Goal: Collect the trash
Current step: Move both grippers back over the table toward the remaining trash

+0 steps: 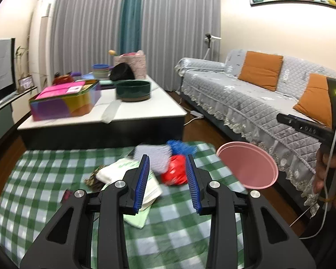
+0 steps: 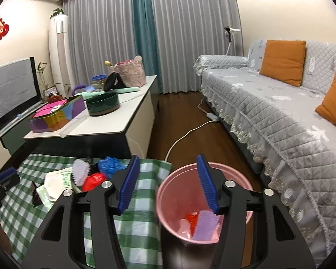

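The left gripper (image 1: 169, 180) hangs above the green checked cloth (image 1: 44, 190), its blue-padded jaws parted with nothing pressed between them. Seen through the gap are a red crumpled bag (image 1: 175, 173) and a pale lilac scrap (image 1: 153, 158), both lying on the cloth beyond the tips, not held. The right gripper (image 2: 168, 185) also stands with its jaws apart and empty; its right jaw reaches over the rim of the pink bin (image 2: 168, 192), while its left jaw sits over the cloth's edge.

The trash lies in a loose heap on the cloth, left of the bin. A white flat packet (image 2: 56, 183) with green print lies with its long axis running roughly toward the low table (image 2: 105, 123). The lilac scrap stands tilted on edge, its long axis pointing up and away. A blue crumpled bag (image 2: 110, 165) sits at the far side of the heap, and a dark brownish wad (image 1: 95, 179) at the near left.

The pink bin stands upright on the floor just beside the cloth, mouth up. Inside lie a lilac strip (image 2: 205, 226) and a red piece (image 2: 192, 220), touching.

On the table behind, a colourful tin (image 1: 65, 103) and a dark green bowl (image 1: 133, 89).
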Available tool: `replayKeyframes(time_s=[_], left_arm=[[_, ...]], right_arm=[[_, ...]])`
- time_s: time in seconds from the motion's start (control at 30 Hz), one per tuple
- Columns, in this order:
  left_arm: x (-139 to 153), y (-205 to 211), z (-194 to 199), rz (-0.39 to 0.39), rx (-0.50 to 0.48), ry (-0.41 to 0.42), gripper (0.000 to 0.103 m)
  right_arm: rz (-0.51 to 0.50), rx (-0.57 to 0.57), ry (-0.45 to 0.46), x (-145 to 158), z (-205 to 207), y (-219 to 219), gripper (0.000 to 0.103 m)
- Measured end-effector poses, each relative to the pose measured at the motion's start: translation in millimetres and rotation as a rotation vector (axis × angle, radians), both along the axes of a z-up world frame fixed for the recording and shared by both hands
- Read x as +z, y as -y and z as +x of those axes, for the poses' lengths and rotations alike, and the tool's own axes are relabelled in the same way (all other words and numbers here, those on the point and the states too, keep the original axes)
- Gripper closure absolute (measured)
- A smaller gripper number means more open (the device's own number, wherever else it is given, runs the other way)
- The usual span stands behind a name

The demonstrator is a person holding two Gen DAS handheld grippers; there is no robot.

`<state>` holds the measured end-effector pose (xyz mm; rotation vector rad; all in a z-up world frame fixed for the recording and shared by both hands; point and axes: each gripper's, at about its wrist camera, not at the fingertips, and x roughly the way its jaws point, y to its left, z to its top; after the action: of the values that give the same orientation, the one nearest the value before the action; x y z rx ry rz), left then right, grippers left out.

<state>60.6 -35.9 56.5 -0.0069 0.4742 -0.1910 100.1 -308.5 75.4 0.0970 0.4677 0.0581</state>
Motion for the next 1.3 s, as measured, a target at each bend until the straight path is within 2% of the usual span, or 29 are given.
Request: replayKeyframes(time_s=[0.1, 0.43, 0.77, 1.0, 1.23, 1.3], left_arm=[[-8, -17, -4, -0.006, 0.043, -0.016, 0.07], [-33, -68, -4, -0.013, 0.177, -0.069, 0.07], [-53, -108, 10, -0.033, 0.33, -0.113, 0.07], [-73, -127, 25, -0.056, 0.401, -0.175, 0.069], [-86, -126, 43, -0.061, 0.409, -0.209, 0.059], [-89, -122, 48, -0.052, 0.403, -0.218, 0.056]], right_arm=[[0.026, 0.028, -0.016, -4, 4, -9, 0.056], [0.066, 0.133, -0.07, -21, 29, -55, 0.057], [0.033, 0.22, -0.136, -49, 60, -110, 0.056], [0.024, 0.249, -0.191, -72, 84, -136, 0.041], [0.02, 0.272, -0.253, -96, 105, -157, 0.024], [0.005, 0.277, -0.277, -104, 111, -163, 0.022]])
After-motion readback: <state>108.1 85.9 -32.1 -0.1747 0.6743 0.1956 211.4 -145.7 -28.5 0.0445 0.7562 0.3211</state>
